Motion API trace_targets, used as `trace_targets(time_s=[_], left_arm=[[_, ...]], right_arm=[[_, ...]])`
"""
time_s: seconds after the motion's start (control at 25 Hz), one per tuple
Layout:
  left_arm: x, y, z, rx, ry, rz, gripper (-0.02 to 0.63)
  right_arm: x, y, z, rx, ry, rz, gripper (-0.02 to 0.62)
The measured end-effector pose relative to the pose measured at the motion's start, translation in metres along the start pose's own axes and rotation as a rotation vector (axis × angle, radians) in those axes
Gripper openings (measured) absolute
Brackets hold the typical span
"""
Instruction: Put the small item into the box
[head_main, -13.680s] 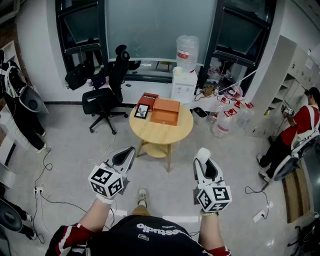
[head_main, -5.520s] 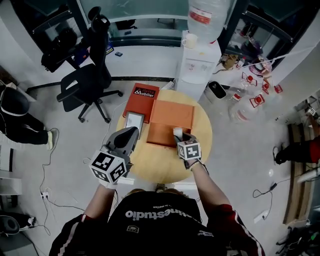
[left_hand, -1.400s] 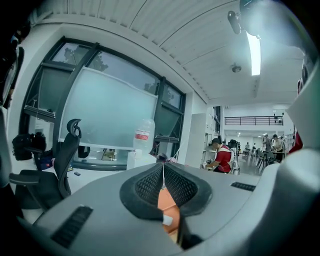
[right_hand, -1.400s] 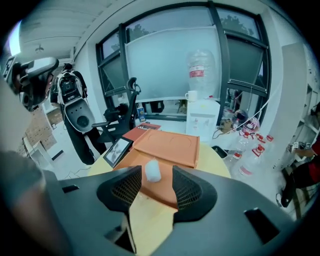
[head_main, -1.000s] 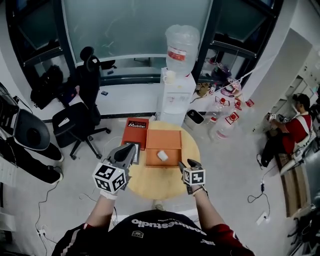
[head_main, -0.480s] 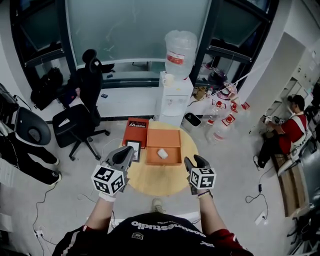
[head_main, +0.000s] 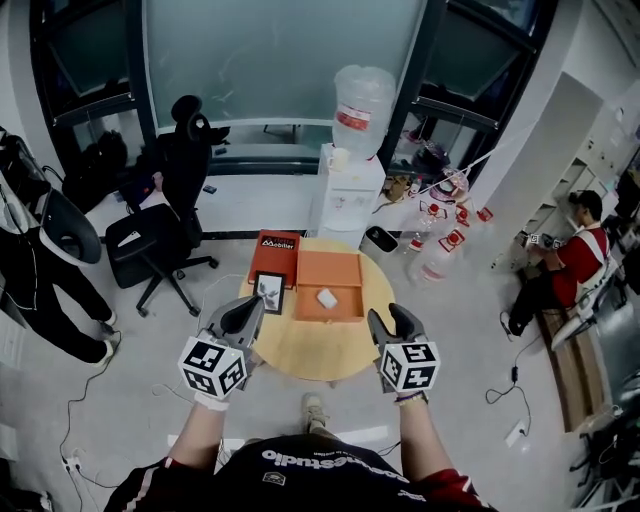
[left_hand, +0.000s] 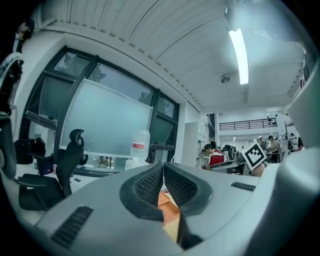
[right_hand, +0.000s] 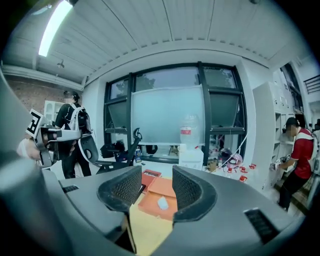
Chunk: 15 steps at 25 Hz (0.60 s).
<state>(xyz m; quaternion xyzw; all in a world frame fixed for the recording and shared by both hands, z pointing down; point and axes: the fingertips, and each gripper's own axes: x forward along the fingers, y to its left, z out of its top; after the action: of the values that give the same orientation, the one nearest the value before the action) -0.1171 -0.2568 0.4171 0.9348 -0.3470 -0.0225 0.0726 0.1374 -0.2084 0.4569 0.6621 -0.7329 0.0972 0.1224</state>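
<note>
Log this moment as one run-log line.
item: small white item inside orange box on round table | left gripper: jaws together, empty | right gripper: jaws apart, empty | task state: item in box

A round wooden table (head_main: 312, 352) stands at the middle of the frame. On its far half lies an open orange box (head_main: 343, 268), and a small white item (head_main: 326, 298) rests inside it. A red box (head_main: 277, 251) and a black frame (head_main: 268, 291) lie just left of it. The left gripper (head_main: 249, 304) hovers at the table's near-left edge with its jaws together. The right gripper (head_main: 390, 314), at the near-right edge, has its jaws apart. Behind the table is a water cooler (head_main: 349, 192), to the left an office chair (head_main: 168, 222), and at the far right a seated person (head_main: 568, 256).
</note>
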Motion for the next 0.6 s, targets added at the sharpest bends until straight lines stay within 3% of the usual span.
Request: trace_targets(time_s=[0.28, 0.6], left_arm=[[-0.014, -0.011, 0.007, 0.024, -0.012, -0.003, 0.021], [-0.002, -0.031, 0.011, 0.03, -0.018, 0.018, 0.021]], right_arm=[[-0.032, 0.016, 0.01, -0.034, -0.037, 0.007, 0.215], [-0.046, 0.018, 0.035, -0.018, -0.109, 0.1, 0.214]])
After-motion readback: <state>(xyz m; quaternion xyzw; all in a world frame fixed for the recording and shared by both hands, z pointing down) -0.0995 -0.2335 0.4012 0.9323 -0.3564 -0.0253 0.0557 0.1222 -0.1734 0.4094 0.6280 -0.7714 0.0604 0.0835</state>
